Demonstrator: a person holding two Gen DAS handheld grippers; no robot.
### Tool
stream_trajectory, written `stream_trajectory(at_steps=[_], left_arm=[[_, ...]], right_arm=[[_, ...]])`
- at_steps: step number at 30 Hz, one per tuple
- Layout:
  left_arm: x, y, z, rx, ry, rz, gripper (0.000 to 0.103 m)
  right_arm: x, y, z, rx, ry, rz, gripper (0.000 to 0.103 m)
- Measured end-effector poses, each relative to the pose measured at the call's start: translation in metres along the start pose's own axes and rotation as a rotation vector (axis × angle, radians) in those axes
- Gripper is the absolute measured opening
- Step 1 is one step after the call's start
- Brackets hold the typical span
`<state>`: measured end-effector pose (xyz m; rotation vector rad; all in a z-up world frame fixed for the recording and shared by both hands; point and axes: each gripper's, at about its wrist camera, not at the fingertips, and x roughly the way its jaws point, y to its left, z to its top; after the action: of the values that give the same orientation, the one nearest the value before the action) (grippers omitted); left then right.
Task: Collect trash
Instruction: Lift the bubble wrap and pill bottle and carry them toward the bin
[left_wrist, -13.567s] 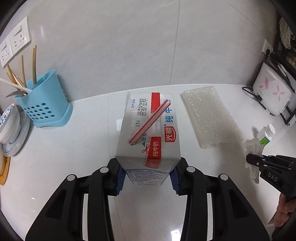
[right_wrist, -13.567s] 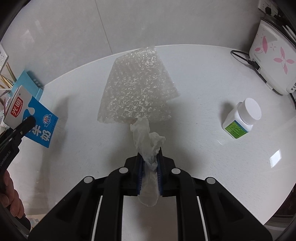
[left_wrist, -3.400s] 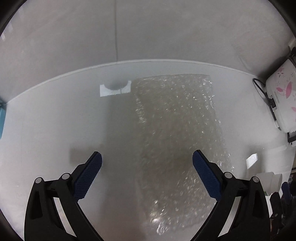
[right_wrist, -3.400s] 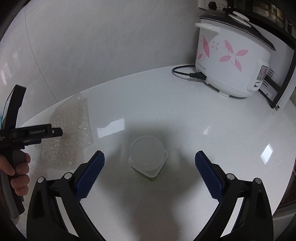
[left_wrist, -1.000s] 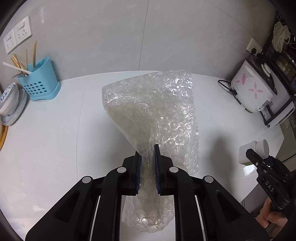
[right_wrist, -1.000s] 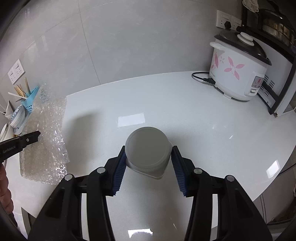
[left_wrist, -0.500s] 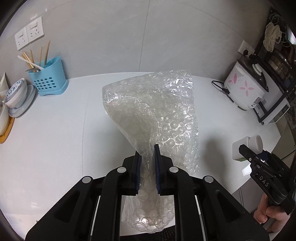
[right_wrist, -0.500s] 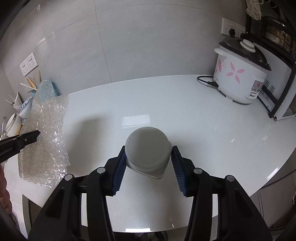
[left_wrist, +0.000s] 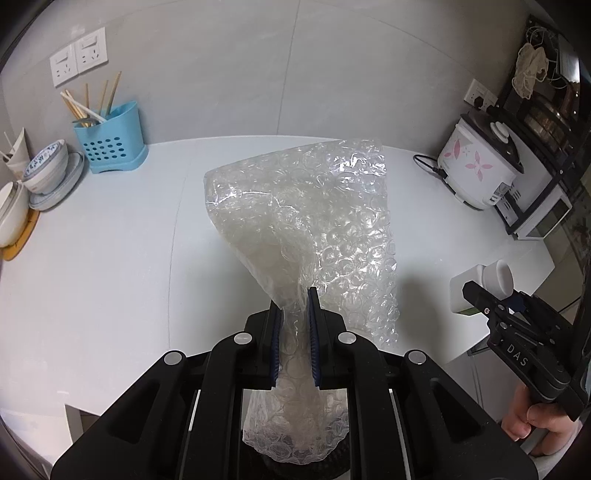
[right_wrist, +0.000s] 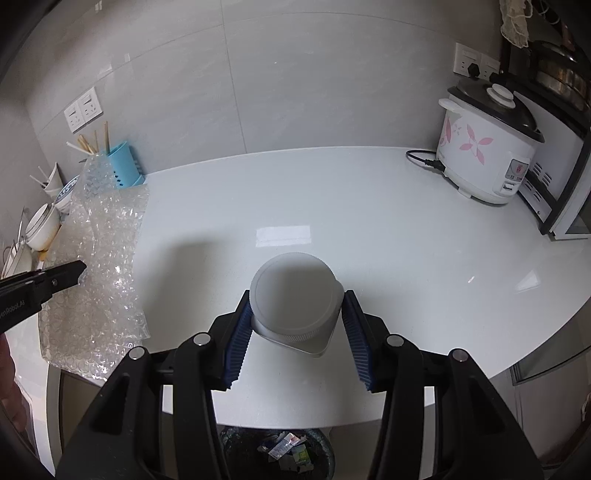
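Observation:
My left gripper (left_wrist: 294, 325) is shut on a sheet of clear bubble wrap (left_wrist: 317, 221), held up in the air above the front edge of the white counter (left_wrist: 110, 258). The bubble wrap also shows in the right wrist view (right_wrist: 99, 266), with the left gripper's tip (right_wrist: 66, 273) on it. My right gripper (right_wrist: 295, 328) is shut on a small white bottle (right_wrist: 295, 299) with a round cap, held above the counter's front edge. The bottle also shows in the left wrist view (left_wrist: 480, 284). A trash bin (right_wrist: 277, 450) with scraps inside sits below the right gripper.
A blue utensil holder (left_wrist: 110, 144) with chopsticks and stacked bowls (left_wrist: 37, 177) stand at the back left. A white rice cooker (right_wrist: 487, 147) with pink flowers and its cord stand at the back right, beside a black rack (left_wrist: 546, 147).
Both grippers have pulled back and up from the counter with their loads. More of the counter's front edge and the trash bin below have come into view.

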<state>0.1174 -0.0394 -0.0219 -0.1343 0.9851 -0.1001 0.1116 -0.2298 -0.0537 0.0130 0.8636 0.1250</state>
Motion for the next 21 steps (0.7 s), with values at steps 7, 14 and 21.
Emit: stream_trajectory(at_steps=[7, 14, 21], left_arm=[[-0.018, -0.004, -0.026, 0.003, -0.002, -0.012, 0.011], [-0.024, -0.012, -0.051, 0.019, 0.011, -0.025, 0.011], [-0.03, -0.018, -0.075, 0.036, 0.029, -0.039, 0.011]], right_arm=[[-0.013, 0.004, -0.026, -0.006, 0.012, 0.021, 0.046], [-0.015, 0.004, -0.046, -0.007, 0.038, 0.031, 0.046], [-0.028, 0.002, -0.065, -0.015, 0.041, 0.046, 0.046]])
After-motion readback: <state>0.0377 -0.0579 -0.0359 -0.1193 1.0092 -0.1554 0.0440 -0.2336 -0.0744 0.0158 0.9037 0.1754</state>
